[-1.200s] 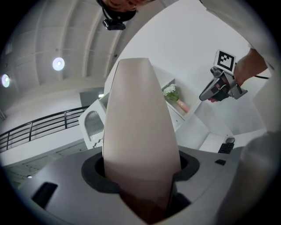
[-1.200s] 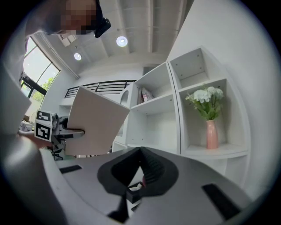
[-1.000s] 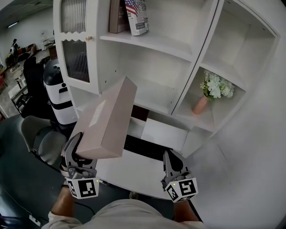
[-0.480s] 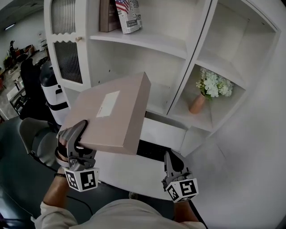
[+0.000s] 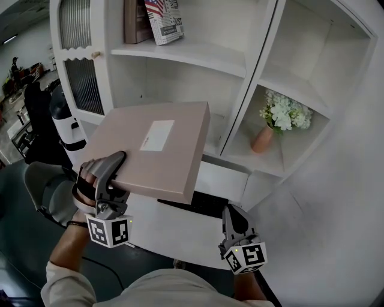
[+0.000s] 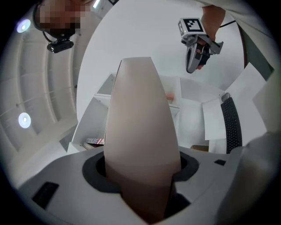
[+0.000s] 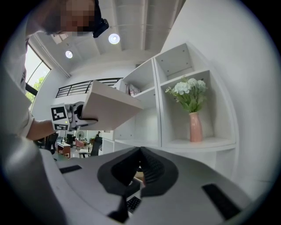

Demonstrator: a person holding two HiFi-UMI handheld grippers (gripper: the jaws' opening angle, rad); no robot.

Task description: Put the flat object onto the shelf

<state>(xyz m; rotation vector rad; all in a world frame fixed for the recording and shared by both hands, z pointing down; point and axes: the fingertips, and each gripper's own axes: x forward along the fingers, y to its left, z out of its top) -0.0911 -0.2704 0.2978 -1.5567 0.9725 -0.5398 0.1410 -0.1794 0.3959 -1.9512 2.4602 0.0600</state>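
Note:
The flat object is a beige box [image 5: 153, 150] with a white label. It lies nearly level in front of the white shelf unit [image 5: 198, 57], at the height of the middle compartment. My left gripper [image 5: 114, 171] is shut on the box's near left edge, one finger over the top face. In the left gripper view the box [image 6: 140, 132] fills the gap between the jaws. My right gripper [image 5: 235, 223] hangs low at the right over the desk, shut and holding nothing. The right gripper view shows the box [image 7: 109, 107] and the left gripper [image 7: 72, 114] at the left.
Books [image 5: 153, 18] stand on the upper shelf. A pink vase of white flowers [image 5: 264, 138] sits in the right compartment. A black keyboard [image 5: 198, 204] and white paper [image 5: 219, 180] lie on the white desk [image 5: 174, 231]. A ribbed-glass cabinet door [image 5: 84, 78] and a white appliance [image 5: 63, 123] stand left.
The box has rolled from steeply tilted to nearly flat, rising and moving toward the shelf with the left gripper. The right gripper has shifted only slightly.

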